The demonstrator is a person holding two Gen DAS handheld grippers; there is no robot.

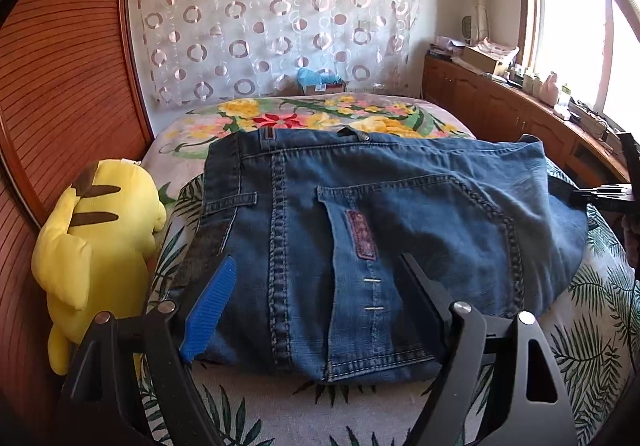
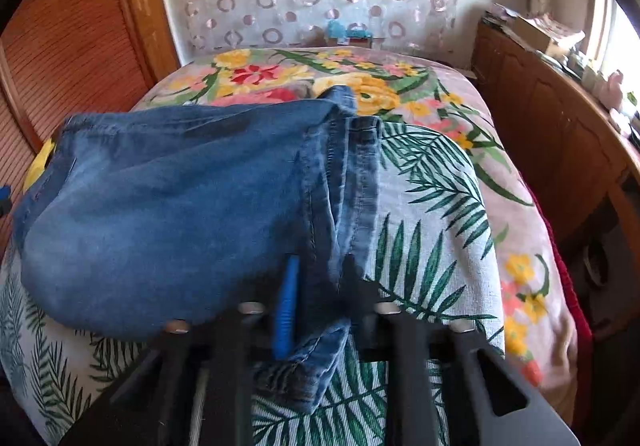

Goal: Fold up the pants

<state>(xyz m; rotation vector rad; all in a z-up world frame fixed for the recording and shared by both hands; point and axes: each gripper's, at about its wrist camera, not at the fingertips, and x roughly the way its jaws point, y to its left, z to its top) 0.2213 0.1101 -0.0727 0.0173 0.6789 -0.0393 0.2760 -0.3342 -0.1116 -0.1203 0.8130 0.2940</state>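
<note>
The blue denim pants (image 1: 360,214) lie folded on the bed, waistband to the left and back pocket up. My left gripper (image 1: 316,266) is open, its fingers spread above the near part of the waist end and holding nothing. In the right wrist view the pants (image 2: 160,206) bulge up at the left. My right gripper (image 2: 320,266) is shut on the hem end of the pants, the cloth pinched between the blue pad (image 2: 286,310) and the black finger. The right gripper also shows at the right edge of the left wrist view (image 1: 600,198).
A yellow plush toy (image 1: 96,246) sits at the left against the wooden headboard (image 1: 60,86). The bed (image 2: 432,182) has a leaf-print and floral cover. A wooden cabinet (image 1: 500,106) with clutter runs along the right under the window.
</note>
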